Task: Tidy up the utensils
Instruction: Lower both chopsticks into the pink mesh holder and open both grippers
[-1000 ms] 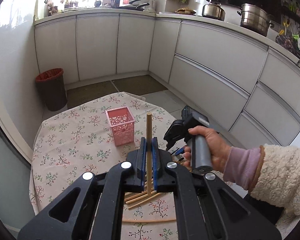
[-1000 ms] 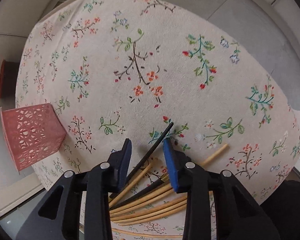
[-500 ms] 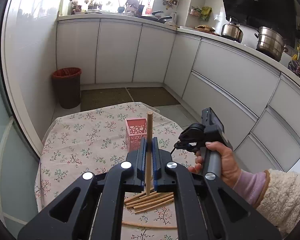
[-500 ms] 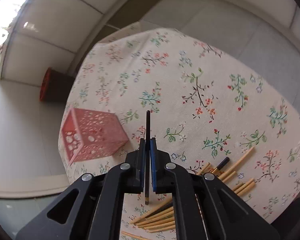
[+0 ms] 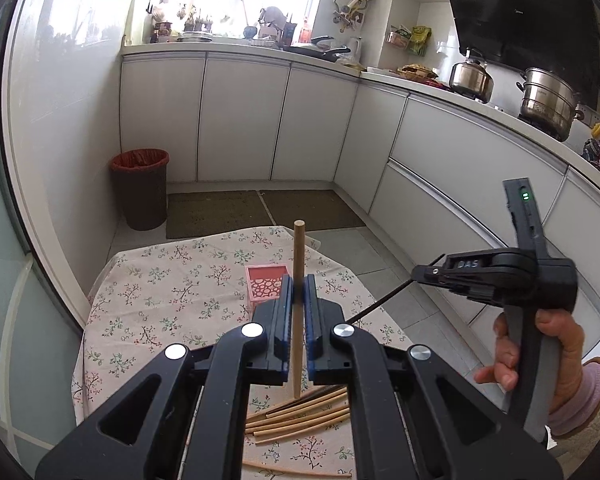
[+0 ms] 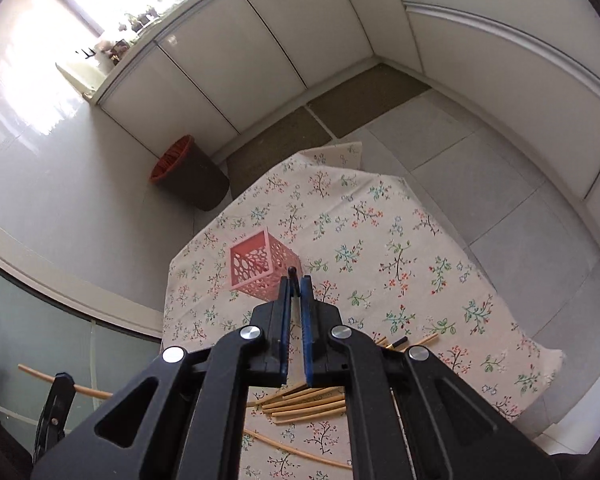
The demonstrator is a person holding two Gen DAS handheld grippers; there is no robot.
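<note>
My left gripper [image 5: 298,300] is shut on a wooden chopstick [image 5: 298,264] that stands upright between the jaws, well above the table. My right gripper [image 6: 295,286] is shut on a black chopstick [image 6: 291,270], seen end-on; it also shows in the left wrist view [image 5: 384,300], slanting down from the right gripper [image 5: 420,274]. The pink perforated holder [image 5: 266,282] [image 6: 260,266] stands on the floral tablecloth [image 6: 380,264], below and beyond both grippers. Several wooden chopsticks [image 5: 300,418] [image 6: 304,402] lie in a loose pile near the table's front edge.
A brown bin with a red liner [image 5: 140,188] [image 6: 188,176] stands on the floor by the white cabinets [image 5: 240,120]. Pots [image 5: 546,98] sit on the counter at the right. A single chopstick [image 6: 300,450] lies apart from the pile. One dark-tipped chopstick [image 6: 396,343] lies at the pile's right.
Both grippers have risen high above the table. My right gripper closed on the black chopstick from the pile and lifted it. The holder now looks smaller and farther away.
</note>
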